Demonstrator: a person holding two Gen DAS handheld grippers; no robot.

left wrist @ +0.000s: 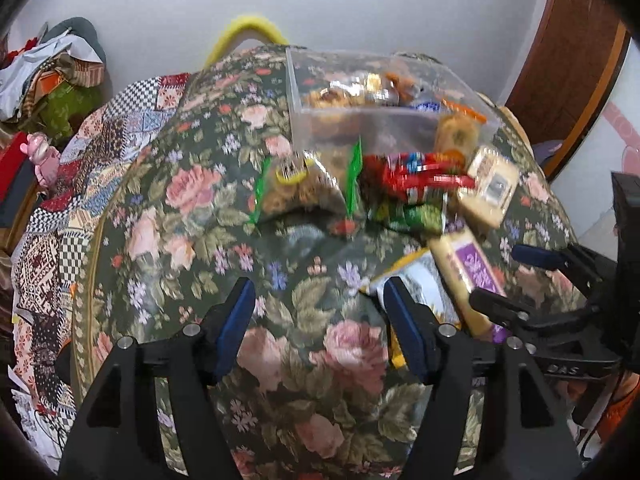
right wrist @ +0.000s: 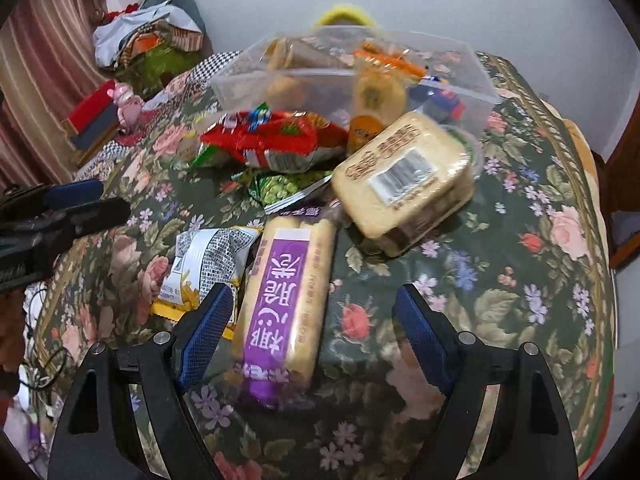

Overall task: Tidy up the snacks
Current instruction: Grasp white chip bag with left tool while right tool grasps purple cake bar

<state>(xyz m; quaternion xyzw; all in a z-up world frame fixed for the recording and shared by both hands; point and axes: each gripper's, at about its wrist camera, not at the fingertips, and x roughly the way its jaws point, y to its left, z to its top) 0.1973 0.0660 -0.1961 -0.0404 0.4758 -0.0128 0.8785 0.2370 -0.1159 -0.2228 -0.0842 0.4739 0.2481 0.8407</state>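
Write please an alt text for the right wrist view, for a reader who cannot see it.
The open right tongs hover over a purple-labelled cracker pack lying on a floral tablecloth. Behind it lie a tan biscuit pack, red snack bags and a clear plastic bin already holding snacks.

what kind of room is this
Probably a lived-in room at home: a floral tablecloth under snack packets, a heap of clothes and bags in the corner, and a striped curtain.

The long biscuit pack (right wrist: 286, 300) bears large white Chinese characters on its purple label; other print is illegible.
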